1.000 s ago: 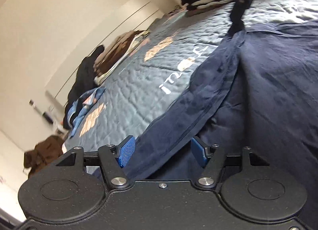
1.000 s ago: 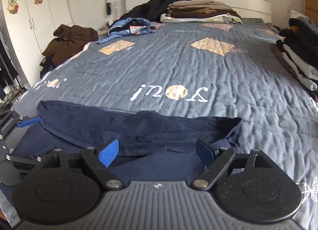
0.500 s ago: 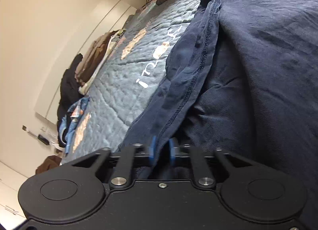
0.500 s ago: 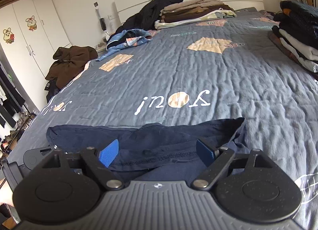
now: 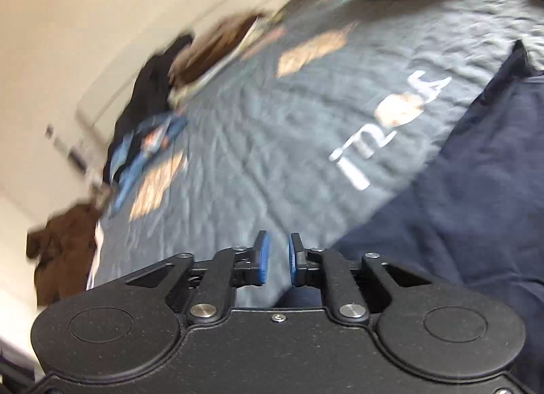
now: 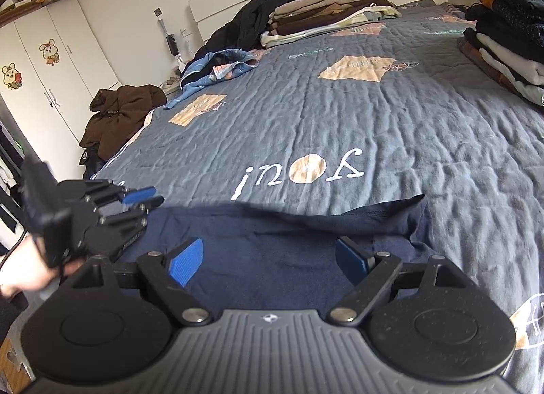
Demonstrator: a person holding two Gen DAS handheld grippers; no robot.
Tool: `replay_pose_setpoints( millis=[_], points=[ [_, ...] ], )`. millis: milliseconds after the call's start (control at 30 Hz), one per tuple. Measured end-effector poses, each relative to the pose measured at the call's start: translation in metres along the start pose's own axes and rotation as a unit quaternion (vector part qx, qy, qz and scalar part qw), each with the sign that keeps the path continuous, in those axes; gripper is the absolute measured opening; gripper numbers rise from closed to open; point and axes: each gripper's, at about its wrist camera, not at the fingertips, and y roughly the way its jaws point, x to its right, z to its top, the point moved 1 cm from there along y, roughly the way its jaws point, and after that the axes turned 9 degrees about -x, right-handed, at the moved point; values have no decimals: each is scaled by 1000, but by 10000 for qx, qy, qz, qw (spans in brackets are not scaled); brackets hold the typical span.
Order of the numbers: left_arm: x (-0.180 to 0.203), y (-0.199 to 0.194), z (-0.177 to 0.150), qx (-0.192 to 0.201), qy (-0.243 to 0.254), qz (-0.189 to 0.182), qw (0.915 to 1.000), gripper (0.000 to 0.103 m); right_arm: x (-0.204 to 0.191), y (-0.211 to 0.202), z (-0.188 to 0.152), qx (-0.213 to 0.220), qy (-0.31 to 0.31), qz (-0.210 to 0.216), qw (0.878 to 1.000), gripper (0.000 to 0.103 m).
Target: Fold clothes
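Left claw (image 6: 144, 198) sits at the left edge of the right-wrist frame, jaws just a narrow gap apart after reopening a bit, nothing between them, cloth let go. Navy garment (image 6: 272, 241) lies flat at the bottom centre on the grey-blue bed quilt (image 6: 374, 128), folded edge running across. Right claw (image 6: 268, 263) hovers over it with jaws spread wide, empty.

My guess for the next fold: grab both near corners at once, lift low, and lay them over evenly so the hem stays straight.

Plenty of bare quilt past the garment. Folded stack (image 6: 506, 50) at the right edge and the pile by the headboard (image 6: 326, 16) are well apart.
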Motion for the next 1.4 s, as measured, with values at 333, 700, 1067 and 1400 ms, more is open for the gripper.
replay_pose_setpoints(
  millis=[333, 700, 1067, 1400],
  points=[
    [30, -37, -20, 215, -1077, -1927, 9751, 57, 30, -16, 3, 208, 504, -63, 9985, 85],
    [13, -74, -98, 457, -3121, -2177, 9237, 58, 16, -2, -25, -278, 169, 733, 9968, 85],
    [75, -137, -179, 987, -3415, -946, 9299, 73, -52, -11, -113, 191, -321, 1089, 9934, 85],
    [92, -120, -207, 711, -2857, -261, 9553, 79, -64, 3, -185, 571, -1496, 223, 9868, 84]
  ],
)
